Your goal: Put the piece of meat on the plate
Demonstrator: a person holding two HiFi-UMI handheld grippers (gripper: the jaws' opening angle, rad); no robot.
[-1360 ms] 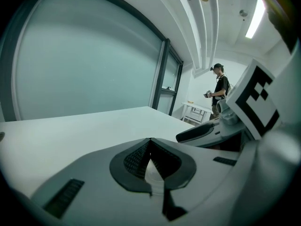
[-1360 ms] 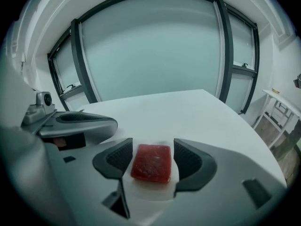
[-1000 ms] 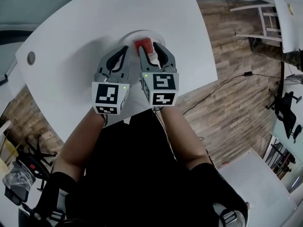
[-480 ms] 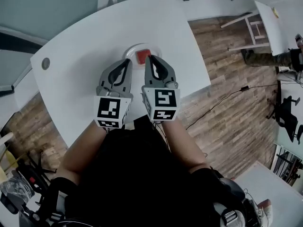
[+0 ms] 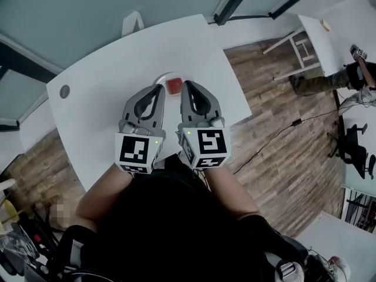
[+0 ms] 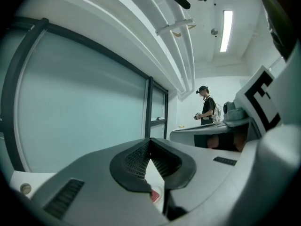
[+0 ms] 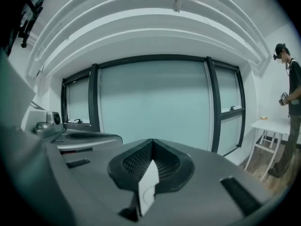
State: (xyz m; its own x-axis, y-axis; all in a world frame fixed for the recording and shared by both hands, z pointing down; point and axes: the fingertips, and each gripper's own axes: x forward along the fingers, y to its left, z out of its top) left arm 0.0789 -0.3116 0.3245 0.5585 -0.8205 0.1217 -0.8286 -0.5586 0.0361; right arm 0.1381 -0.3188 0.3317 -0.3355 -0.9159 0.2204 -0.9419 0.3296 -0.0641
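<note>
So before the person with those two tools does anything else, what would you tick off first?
1. Meat on the plate: ok, the red piece lies on it.
2. Left gripper empty: ok, its fingers meet with nothing between them.
3. Right gripper empty: ok, fingers shut on nothing.
4. Both grippers off the meat: ok, they hang above the table and neither touches it.
5. Meat fully inside the rim: cannot tell, the grippers hide the plate's near side.
6. Bystander out of the way: ok, the person stands far off by another table.
</note>
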